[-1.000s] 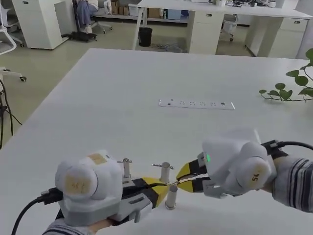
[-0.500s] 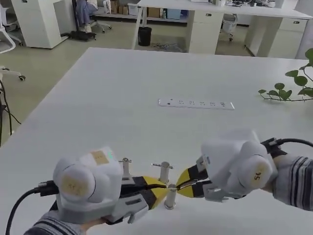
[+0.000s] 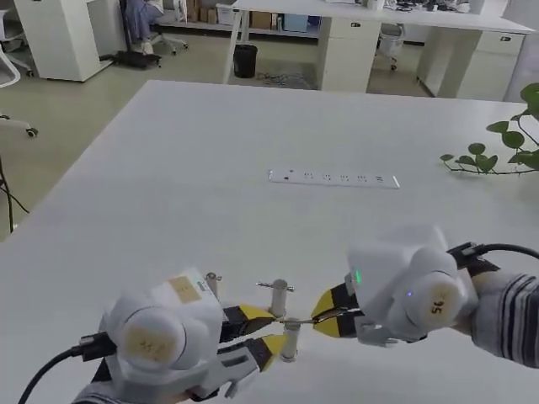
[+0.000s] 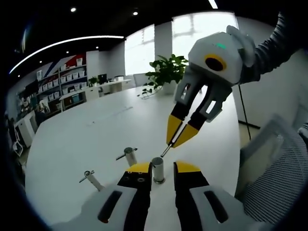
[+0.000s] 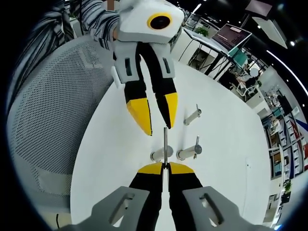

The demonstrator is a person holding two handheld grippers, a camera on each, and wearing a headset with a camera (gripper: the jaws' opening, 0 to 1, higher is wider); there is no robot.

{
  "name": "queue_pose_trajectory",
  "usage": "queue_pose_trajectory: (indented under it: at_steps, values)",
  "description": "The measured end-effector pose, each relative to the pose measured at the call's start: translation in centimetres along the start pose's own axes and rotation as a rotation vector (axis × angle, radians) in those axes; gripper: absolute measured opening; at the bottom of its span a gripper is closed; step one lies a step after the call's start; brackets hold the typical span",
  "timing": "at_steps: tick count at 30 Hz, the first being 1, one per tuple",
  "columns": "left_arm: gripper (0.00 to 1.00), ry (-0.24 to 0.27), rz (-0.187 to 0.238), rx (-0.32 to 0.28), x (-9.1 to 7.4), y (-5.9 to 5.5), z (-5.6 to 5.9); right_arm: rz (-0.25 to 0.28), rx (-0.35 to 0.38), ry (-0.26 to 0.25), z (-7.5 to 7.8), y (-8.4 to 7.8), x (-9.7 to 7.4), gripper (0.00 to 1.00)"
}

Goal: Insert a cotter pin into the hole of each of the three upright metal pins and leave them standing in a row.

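White laminate bench (image 3: 194, 177) runs wide and bare from its near edge, where all the work sits, to its far edge. Closest in, the left tongs (image 3: 276, 330), black with yellow tips, reach in from the lower left. Their jaws stand apart on either side of the nearest pin (image 4: 158, 171), a short upright silver metal cylinder, with a gap showing between the pin and one jaw in the left gripper view. The right tongs (image 3: 315, 318) come in from the right, pinched tight on a thin silver cotter pin (image 5: 165, 144) held level. Its free end meets the top of the nearest pin; whether it sits in the hole I cannot tell.

Just behind stands the middle pin (image 3: 279, 296), the same silver cylinder, with a second cotter pin (image 3: 276, 287) across its head. Beyond it to the left is the third pin (image 4: 92, 182), crossed by a third cotter pin (image 4: 85, 175). The three stand close together in a slanting row near the bench's front edge, where a grey mesh chair (image 5: 43, 134) sits alongside.

Past the row the bench lies open as far as a flat white power strip (image 3: 333, 178) mid-bench. A green leafy plant (image 3: 497, 151) trails in at the right edge. Over the far edge are pale floor (image 3: 67, 118), white desks (image 3: 362, 42) and a black bin (image 3: 244, 61).
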State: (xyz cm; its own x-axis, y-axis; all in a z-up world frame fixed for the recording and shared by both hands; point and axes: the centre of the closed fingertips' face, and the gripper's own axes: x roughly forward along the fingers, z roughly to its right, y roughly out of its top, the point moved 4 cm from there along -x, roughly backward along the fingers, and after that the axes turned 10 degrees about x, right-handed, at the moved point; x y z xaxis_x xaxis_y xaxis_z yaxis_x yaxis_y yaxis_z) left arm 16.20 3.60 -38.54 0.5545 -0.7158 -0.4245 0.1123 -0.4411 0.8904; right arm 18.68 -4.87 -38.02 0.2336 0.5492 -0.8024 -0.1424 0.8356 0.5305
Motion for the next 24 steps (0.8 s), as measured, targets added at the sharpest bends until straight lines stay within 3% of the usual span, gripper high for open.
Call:
queue_pose_trajectory:
  at_steps: [7, 16, 19, 24]
  values:
    - [0.19, 0.057, -0.037, 0.008, 1.1, -0.8, -0.3, -0.068, 0.033, -0.018, 0.4, -2.0, 0.2, 0.00]
    - [0.19, 0.074, -0.077, -0.017, 2.7, -1.8, -0.5, -0.132, 0.101, -0.042, 0.9, -4.2, 1.0, 0.00]
    - [0.20, 0.078, -0.090, -0.029, 3.3, -2.2, -0.5, -0.137, 0.140, -0.030, 0.9, -4.6, 1.4, 0.00]
    - [0.19, 0.073, -0.114, -0.039, 4.2, -2.8, -0.2, -0.151, 0.105, -0.017, 0.4, -4.6, 2.0, 0.00]
